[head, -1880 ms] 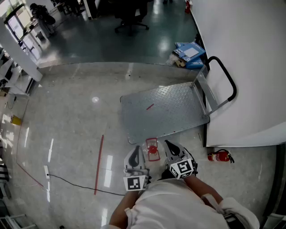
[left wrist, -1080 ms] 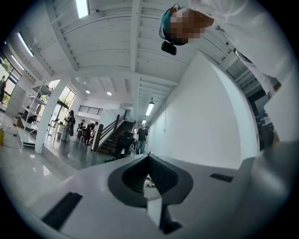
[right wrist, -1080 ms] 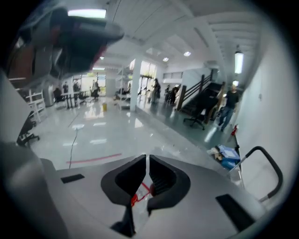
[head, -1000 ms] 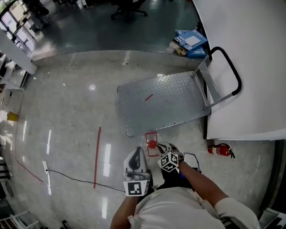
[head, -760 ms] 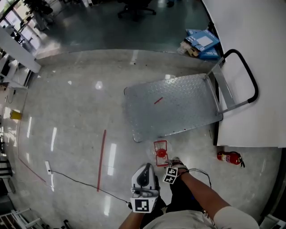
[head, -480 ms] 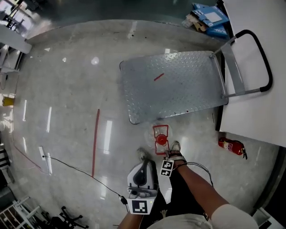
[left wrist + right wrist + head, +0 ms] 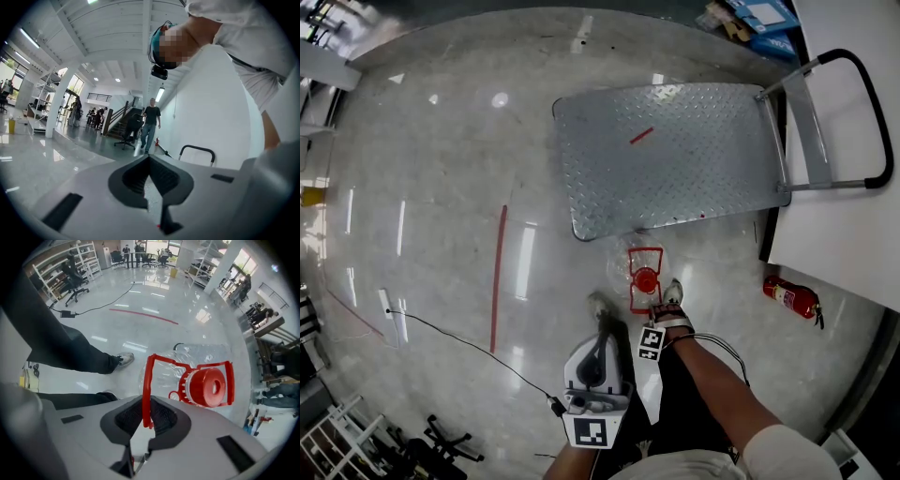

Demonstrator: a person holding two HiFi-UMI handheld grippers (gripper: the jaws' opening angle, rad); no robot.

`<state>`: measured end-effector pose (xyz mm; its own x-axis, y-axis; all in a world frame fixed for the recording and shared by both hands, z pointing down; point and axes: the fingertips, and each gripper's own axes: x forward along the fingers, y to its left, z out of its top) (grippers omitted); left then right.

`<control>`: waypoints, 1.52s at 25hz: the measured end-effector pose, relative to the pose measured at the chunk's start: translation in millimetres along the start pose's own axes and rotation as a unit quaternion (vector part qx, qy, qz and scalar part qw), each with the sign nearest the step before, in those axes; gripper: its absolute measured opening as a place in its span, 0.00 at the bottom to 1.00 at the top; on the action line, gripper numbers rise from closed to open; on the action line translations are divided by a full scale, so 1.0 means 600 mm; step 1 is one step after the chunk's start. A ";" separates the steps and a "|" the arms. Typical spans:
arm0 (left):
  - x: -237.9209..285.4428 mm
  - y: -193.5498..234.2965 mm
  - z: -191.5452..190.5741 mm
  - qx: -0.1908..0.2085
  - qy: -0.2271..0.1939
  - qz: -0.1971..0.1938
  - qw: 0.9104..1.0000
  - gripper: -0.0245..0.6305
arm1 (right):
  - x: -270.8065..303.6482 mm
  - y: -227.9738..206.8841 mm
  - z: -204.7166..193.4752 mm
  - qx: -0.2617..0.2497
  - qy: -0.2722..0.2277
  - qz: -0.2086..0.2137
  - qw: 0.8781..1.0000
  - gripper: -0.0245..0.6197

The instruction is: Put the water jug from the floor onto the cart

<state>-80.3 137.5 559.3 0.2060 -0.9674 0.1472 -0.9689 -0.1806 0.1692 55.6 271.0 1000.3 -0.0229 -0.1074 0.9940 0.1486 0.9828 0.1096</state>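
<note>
on the glossy pale floor (image 7: 431, 234), just short of the grey checker-plate cart (image 7: 675, 159), the clear water jug with a red cap (image 7: 645, 274) stands upright, its red plastic handle (image 7: 149, 380) pinched by the downward-pointing right gripper (image 7: 146, 417), whose jaws have just been closing for the lift, while the left gripper (image 7: 150, 176) idles empty, pressed together.

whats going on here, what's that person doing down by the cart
A person works two handheld grippers. The right gripper points down at a clear water jug standing on the floor. Its jaws have just been closing and now pinch the jug's red handle. The jug is not yet lifted; the flatbed cart waits just beyond it. The left gripper is shut on nothing.
</note>
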 end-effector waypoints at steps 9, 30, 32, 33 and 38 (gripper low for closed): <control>0.001 0.015 0.052 0.006 -0.025 0.007 1.000 0.04 | -0.054 -0.017 -0.016 0.024 0.008 0.026 0.999 0.11; -0.046 0.023 0.223 0.005 -0.087 -0.052 0.995 0.04 | -0.436 -0.159 -0.100 -0.059 -0.017 -0.001 0.998 0.13; -0.041 0.024 0.239 0.000 -0.099 -0.058 0.993 0.04 | -0.455 -0.205 -0.104 -0.044 -0.015 -0.021 0.999 0.13; -0.038 0.025 0.244 -0.002 -0.104 -0.059 0.993 0.04 | -0.461 -0.227 -0.104 -0.041 -0.015 -0.032 0.999 0.13; -0.002 0.027 0.255 0.013 -0.125 -0.050 0.991 0.04 | -0.471 -0.351 -0.101 -0.049 -0.012 -0.084 0.995 0.14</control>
<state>-117.5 108.6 412.5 0.2632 -0.9578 -0.1155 -0.9496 -0.2783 0.1443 90.4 85.2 696.7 -0.0792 -0.2647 0.9611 0.2367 0.9315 0.2760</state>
